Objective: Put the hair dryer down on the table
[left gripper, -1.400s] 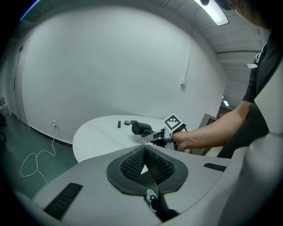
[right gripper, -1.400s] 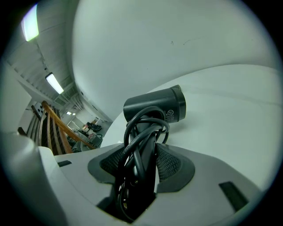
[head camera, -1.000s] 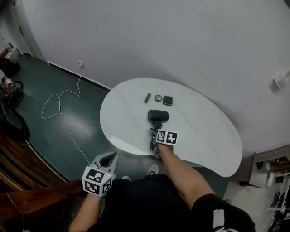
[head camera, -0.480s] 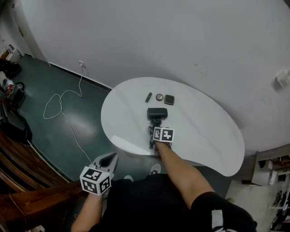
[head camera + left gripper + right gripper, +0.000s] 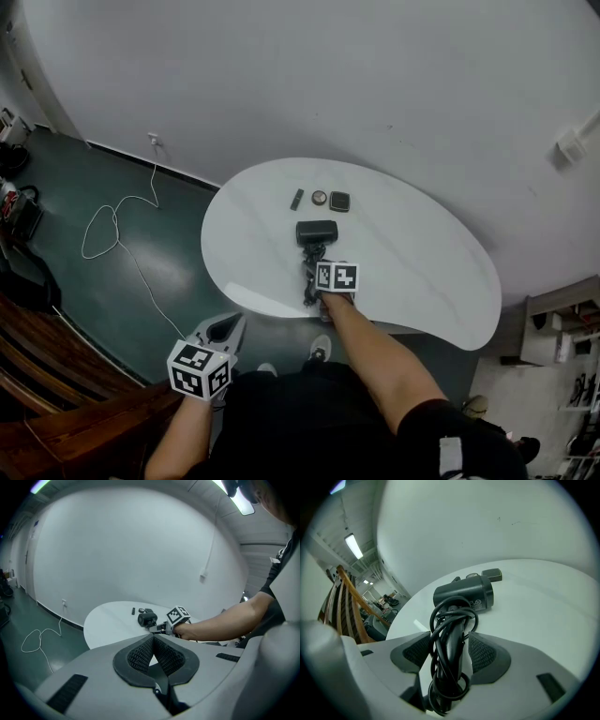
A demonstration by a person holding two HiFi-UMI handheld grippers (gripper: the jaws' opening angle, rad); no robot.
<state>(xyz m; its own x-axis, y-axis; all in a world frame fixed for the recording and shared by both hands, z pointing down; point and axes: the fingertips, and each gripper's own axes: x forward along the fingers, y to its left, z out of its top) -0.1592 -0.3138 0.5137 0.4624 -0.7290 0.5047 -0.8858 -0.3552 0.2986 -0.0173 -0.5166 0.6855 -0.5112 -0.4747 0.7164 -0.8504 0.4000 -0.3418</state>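
Observation:
The black hair dryer (image 5: pixel 316 232) lies on the white table (image 5: pixel 422 272), barrel towards the wall, its cord wound round the handle (image 5: pixel 449 634). My right gripper (image 5: pixel 314 281) reaches in from the near table edge. Its jaws are opening, and the wrapped handle lies between them with a narrow gap at each pad (image 5: pixel 483 652). My left gripper (image 5: pixel 228 323) hangs off the table to the near left above the floor, shut on nothing. In the left gripper view the dryer (image 5: pixel 146 618) and the right gripper's marker cube (image 5: pixel 178 616) show on the table ahead.
Beyond the dryer lie a small dark bar (image 5: pixel 296 199), a round object (image 5: pixel 320 197) and a dark square object (image 5: pixel 339 201). A white cable (image 5: pixel 112 225) loops on the green floor at left. Dark wooden furniture (image 5: pixel 56 375) stands near left.
The head view has shifted slightly. My right gripper stays around the dryer's handle and the dryer rests in the same spot. The left gripper has hardly moved.

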